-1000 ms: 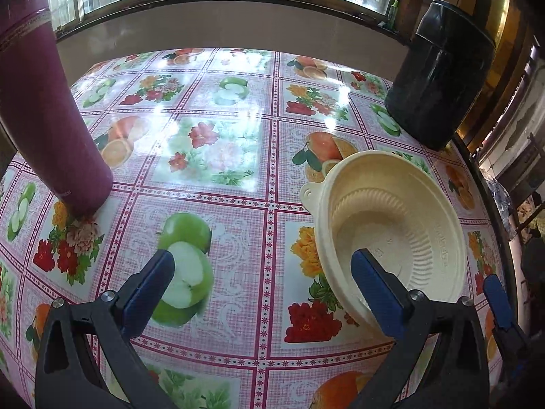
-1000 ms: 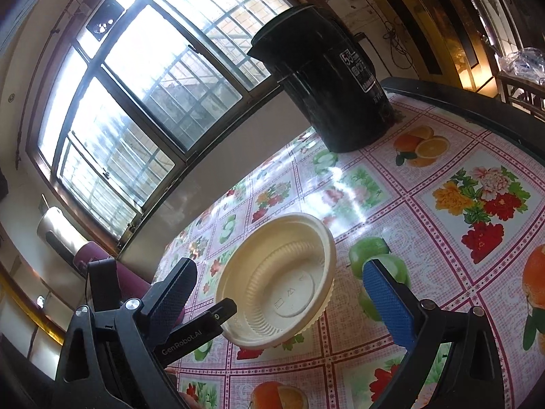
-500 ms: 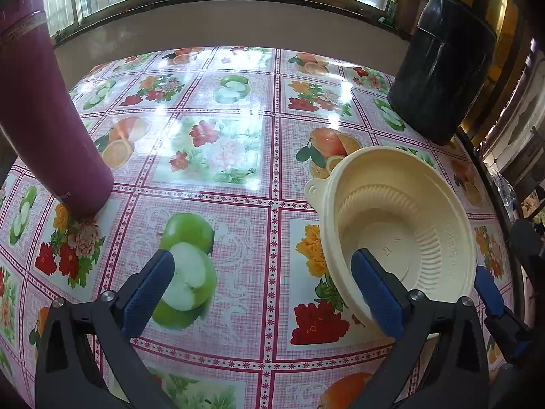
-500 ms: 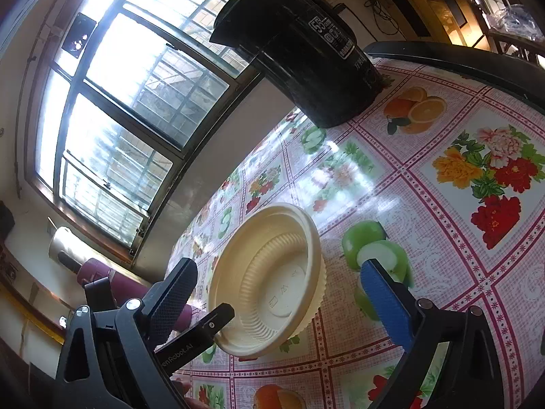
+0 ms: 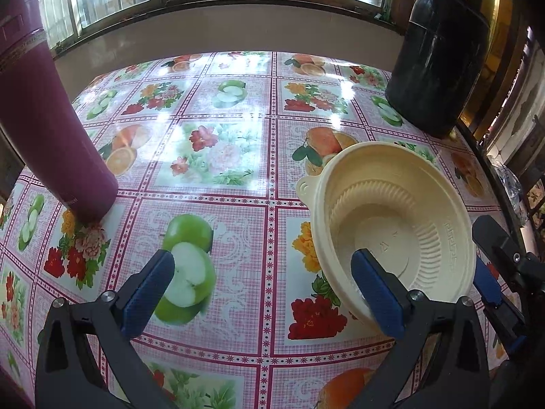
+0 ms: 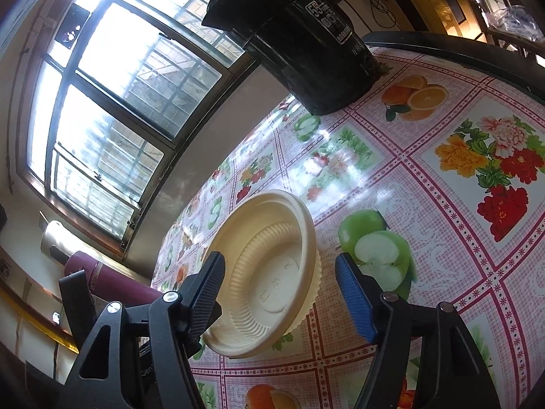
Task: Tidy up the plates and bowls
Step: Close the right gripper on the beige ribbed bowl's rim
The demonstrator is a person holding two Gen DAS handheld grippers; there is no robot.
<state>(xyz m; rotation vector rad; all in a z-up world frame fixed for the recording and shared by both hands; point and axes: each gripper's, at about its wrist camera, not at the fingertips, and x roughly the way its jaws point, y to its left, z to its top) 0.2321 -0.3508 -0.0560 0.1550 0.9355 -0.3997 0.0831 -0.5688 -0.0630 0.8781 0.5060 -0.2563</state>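
Note:
A cream plastic bowl (image 5: pixel 391 218) stands upright on the fruit-and-flower tablecloth (image 5: pixel 218 156), right of centre in the left wrist view. My left gripper (image 5: pixel 262 288) hangs open above the cloth, its right finger (image 5: pixel 374 289) in front of the bowl's near rim and nothing between the pads. In the right wrist view the bowl (image 6: pixel 272 272) lies between the jaws of my right gripper (image 6: pixel 279 266), which are closing. The left pad overlaps the rim, and a gap shows between the right pad and the bowl's side. That gripper's fingers (image 5: pixel 494 238) appear at the bowl's right side.
A tall maroon flask (image 5: pixel 51 119) stands at the left of the table. A black cylindrical appliance (image 5: pixel 439 64) sits at the far right corner by the window. The table's dark right edge (image 5: pixel 490 184) runs close behind the bowl.
The right gripper's jaws have narrowed around the bowl and it has come lower and closer. In the left wrist view it has come further into sight beside the bowl. The left gripper has stayed put.

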